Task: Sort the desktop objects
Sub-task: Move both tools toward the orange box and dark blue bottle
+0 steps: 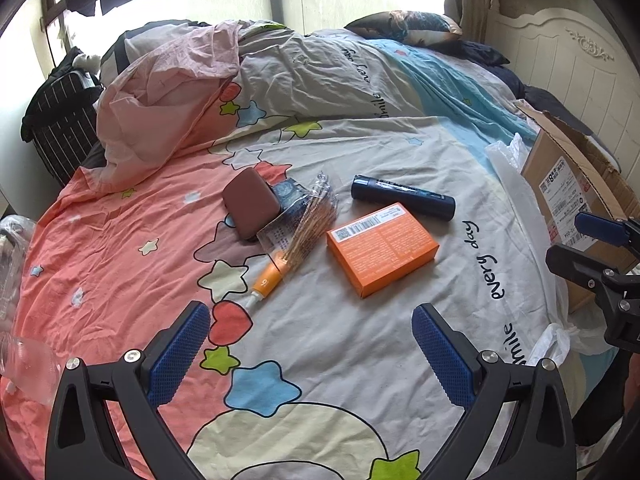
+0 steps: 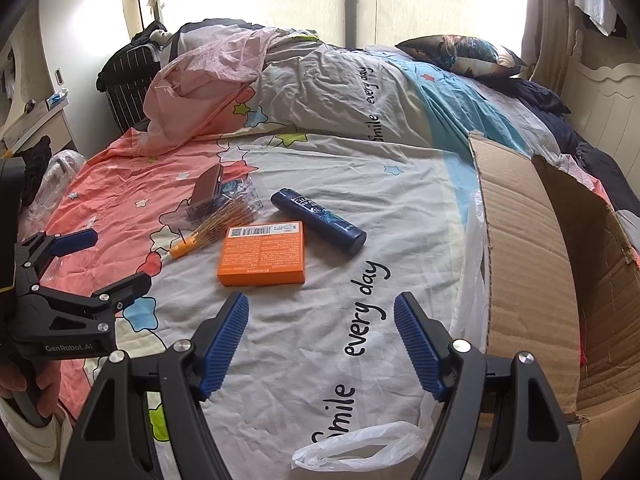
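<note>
On the bed's patterned quilt, the orange box lies flat beside the dark blue can, with a brown case, a small tube and a packet of sticks close by. Both the left tongs and right tongs hover spread wide, holding nothing. That box looks light and stiff; gripping across its long sides seems safest. The cardboard carton stands open to the right.
</note>
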`<state>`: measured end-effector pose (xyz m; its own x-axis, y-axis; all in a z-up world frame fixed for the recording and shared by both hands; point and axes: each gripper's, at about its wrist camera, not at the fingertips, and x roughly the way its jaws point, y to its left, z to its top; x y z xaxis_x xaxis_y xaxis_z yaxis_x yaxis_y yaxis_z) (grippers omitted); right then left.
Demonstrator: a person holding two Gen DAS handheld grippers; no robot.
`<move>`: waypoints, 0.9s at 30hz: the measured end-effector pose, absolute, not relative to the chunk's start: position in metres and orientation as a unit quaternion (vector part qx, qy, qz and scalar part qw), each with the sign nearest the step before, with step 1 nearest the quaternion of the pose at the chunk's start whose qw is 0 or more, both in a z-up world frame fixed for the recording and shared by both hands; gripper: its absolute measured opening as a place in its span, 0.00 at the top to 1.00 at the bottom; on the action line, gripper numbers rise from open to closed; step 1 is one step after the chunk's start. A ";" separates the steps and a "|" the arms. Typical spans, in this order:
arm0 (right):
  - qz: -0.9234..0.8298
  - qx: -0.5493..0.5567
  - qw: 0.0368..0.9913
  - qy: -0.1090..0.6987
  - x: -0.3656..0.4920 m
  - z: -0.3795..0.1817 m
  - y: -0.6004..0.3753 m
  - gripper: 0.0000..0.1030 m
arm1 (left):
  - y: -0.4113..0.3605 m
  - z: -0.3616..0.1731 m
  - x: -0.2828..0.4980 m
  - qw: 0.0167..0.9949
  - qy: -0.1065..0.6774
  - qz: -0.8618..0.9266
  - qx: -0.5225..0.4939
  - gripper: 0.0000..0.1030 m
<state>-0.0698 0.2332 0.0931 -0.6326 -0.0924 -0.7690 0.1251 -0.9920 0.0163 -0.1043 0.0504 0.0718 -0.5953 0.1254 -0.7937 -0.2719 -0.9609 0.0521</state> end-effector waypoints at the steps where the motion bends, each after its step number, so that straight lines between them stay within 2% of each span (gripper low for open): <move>1: -0.903 0.425 0.061 0.020 -0.071 0.092 0.231 0.30 | 0.048 0.071 -0.106 0.110 0.084 0.889 -0.437 0.00; 27: -0.880 0.468 0.077 0.033 -0.136 0.052 0.208 0.30 | 0.025 0.042 -0.160 0.077 0.101 0.878 -0.461 0.00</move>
<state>-0.1356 0.2076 0.0519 -0.5498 -0.1051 -0.8287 0.1670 -0.9858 0.0143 -0.1604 0.0245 0.0417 -0.5634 0.0416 -0.8252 -0.2286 -0.9676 0.1073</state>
